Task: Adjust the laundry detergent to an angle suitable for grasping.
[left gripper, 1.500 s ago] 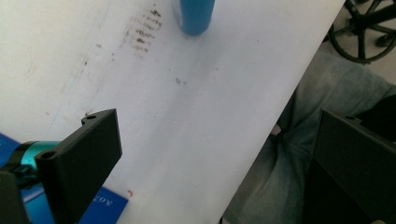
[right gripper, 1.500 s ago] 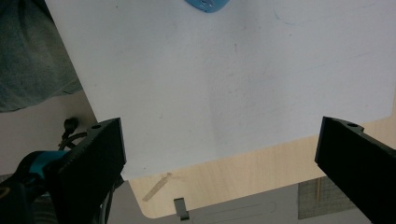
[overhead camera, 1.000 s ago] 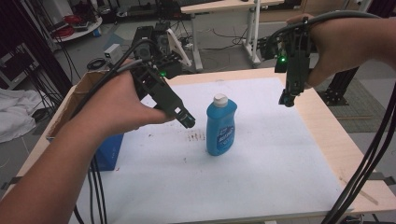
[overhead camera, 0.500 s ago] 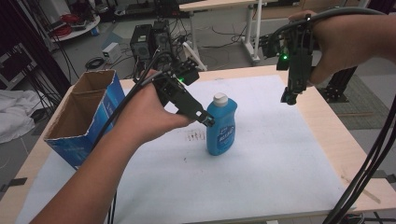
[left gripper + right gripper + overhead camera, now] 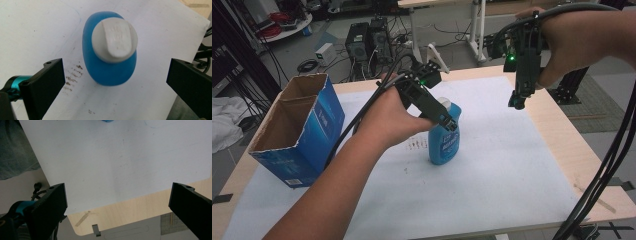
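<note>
Looking from the high view, your left gripper [image 5: 451, 125] hangs at the top of the blue bottle [image 5: 443, 145], which stands upright mid-table beside the open box [image 5: 297, 135]; your right gripper [image 5: 516, 104] is held high over the far right.

In the left gripper view, the jaws gape wide around the bottle's white cap [image 5: 114, 40], touching nothing.

In the right gripper view, the jaws are spread wide above the table's edge [image 5: 140, 205].
</note>
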Action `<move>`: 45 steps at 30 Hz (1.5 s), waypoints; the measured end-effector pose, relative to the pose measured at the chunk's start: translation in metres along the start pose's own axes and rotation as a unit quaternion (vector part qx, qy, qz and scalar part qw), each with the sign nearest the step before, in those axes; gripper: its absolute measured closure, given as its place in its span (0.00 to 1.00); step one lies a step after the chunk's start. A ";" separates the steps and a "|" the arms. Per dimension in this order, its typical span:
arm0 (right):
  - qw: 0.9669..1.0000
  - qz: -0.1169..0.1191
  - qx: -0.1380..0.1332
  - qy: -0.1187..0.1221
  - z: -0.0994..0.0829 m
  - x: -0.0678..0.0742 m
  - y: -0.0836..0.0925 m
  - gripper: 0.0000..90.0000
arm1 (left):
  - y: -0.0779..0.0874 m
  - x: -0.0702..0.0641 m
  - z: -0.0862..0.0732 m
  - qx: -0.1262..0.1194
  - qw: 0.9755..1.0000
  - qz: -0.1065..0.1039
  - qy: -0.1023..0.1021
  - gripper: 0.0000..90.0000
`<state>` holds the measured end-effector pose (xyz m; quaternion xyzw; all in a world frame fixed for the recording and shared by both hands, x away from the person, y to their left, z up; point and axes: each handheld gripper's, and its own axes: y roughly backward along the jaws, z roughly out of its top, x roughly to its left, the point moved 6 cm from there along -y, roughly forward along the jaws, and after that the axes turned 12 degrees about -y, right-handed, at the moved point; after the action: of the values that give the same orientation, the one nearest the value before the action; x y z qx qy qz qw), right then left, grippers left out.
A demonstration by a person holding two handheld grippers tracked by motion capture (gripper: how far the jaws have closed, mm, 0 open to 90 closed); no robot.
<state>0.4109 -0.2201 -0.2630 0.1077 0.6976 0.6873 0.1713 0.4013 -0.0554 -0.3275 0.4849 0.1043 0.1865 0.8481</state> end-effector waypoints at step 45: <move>1.000 0.001 0.004 -0.007 -0.004 -0.001 -0.003 0.01 | -0.046 0.006 0.015 0.070 0.997 0.030 -0.011 0.12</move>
<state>0.4102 -0.2244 -0.2657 0.1135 0.6993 0.6837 0.1749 0.4220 -0.0853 -0.3592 0.5483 0.0933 0.1985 0.8070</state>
